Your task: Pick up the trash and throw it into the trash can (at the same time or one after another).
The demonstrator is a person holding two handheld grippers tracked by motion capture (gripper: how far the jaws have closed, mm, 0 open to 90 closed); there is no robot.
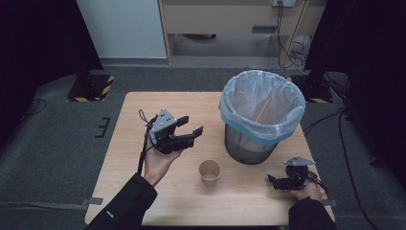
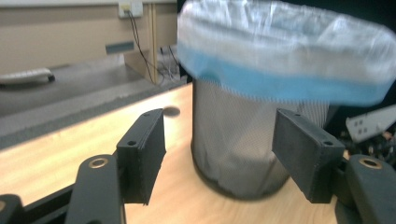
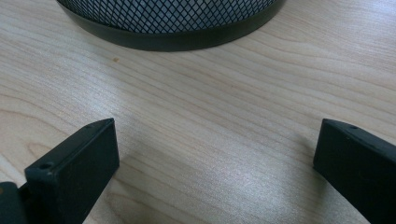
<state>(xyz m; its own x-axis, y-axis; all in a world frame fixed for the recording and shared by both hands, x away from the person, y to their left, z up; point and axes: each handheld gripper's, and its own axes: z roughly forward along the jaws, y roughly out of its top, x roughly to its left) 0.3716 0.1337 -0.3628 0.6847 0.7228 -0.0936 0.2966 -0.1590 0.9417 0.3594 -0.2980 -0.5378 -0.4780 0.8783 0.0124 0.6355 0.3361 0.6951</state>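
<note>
From the high view, the left tool (image 1: pixel 187 128) is held up over the bench (image 1: pixel 134 143), jaws spread wide with nothing between them, pointing toward the bin (image 1: pixel 253 139). The paper cup (image 1: pixel 209 171) stands upright on the bench, nearer the person than that tool and just off the bin's base. Looks like the cup is what gets picked up, so the tidy way would be to come down with one jaw either side of the rim and squeeze gently, since thin paper crushes easily. The right tool (image 1: pixel 274 181) sits low on the bench near the right edge, close to the bin's foot.

In the left gripper view, both black jaws stand well apart and empty, and the bin with its plastic liner (image 2: pixel 280 51) looms straight ahead, a bit blurred. It's the main thing to bump into.

In the right gripper view, the jaws are wide open too, holding nothing, with bare wood between them and the bin's mesh base (image 3: pixel 173 23) just ahead.
</note>
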